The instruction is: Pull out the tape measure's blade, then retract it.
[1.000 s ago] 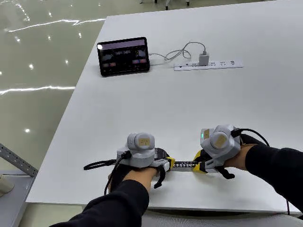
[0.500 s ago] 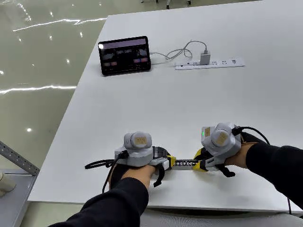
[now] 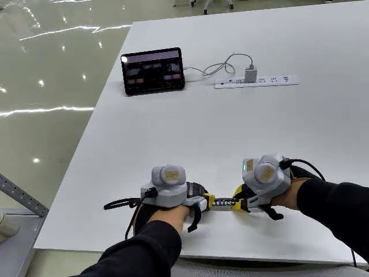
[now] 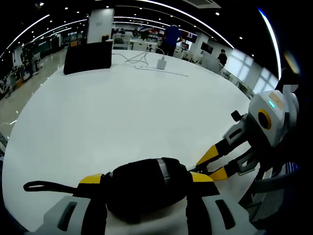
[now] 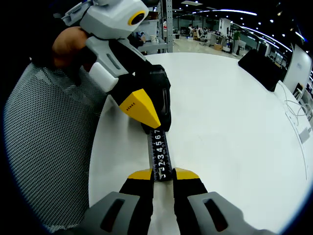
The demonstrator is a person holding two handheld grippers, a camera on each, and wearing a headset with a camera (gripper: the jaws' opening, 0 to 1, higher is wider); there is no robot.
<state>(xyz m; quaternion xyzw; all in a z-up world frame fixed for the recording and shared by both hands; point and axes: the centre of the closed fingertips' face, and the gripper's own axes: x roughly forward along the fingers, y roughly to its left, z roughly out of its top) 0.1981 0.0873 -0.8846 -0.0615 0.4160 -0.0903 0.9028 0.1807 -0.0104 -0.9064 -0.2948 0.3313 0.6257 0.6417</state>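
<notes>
Fingertips (image 5: pixel 141 174) of the right gripper (image 5: pixel 163 175) are clenched on the blade (image 5: pixel 158 144) at its end. Fingers (image 4: pixel 91 179) of the left gripper (image 4: pixel 146 177) clamp the black case (image 4: pixel 146 191) from both sides. A short run of blade spans the two grippers, over the table (image 3: pixel 230 133) near its front edge. Farther back lie a tablet (image 3: pixel 153 70) and a power strip (image 3: pixel 256 82).

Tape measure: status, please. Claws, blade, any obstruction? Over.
Left claw shut on tape measure case. Right claw shut on blade end, short length out. Tablet and power strip far back on table, clear of the pull.
</notes>
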